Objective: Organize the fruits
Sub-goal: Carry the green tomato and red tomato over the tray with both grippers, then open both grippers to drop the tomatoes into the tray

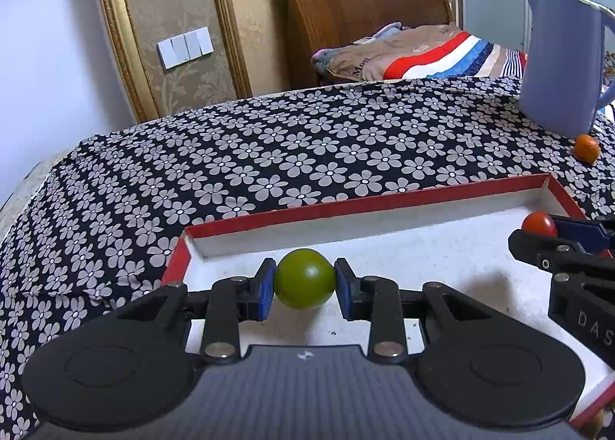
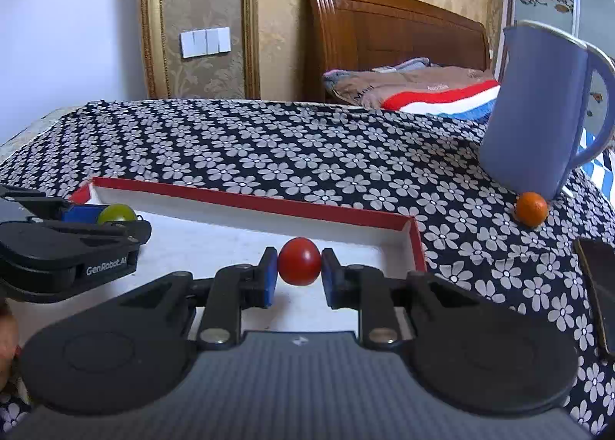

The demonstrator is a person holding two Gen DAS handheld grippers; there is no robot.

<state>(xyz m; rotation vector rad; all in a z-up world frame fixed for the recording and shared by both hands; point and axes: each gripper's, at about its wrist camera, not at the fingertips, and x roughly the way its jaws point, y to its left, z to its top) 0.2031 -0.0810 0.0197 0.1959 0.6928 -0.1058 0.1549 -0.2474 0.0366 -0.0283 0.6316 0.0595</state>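
Black tongs [image 1: 305, 284], blue pads [image 1: 263, 296], silver screws, grey ribbed body

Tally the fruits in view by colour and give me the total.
Green: 1, the green fruit held in the left gripper over the red-rimmed tray.
Red: 1, the red fruit held in the right gripper.
Orange: 1, the orange fruit on the cloth beside the blue jug.
Total: 3

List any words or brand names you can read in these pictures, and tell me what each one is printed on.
"GenRobot.AI": on the side of the left gripper.
"DAS", cut off by the picture's edge: on the side of the right gripper.
"Mosi" or similar, blurred: on the pillow.
A second pillow word: too blurred to read.
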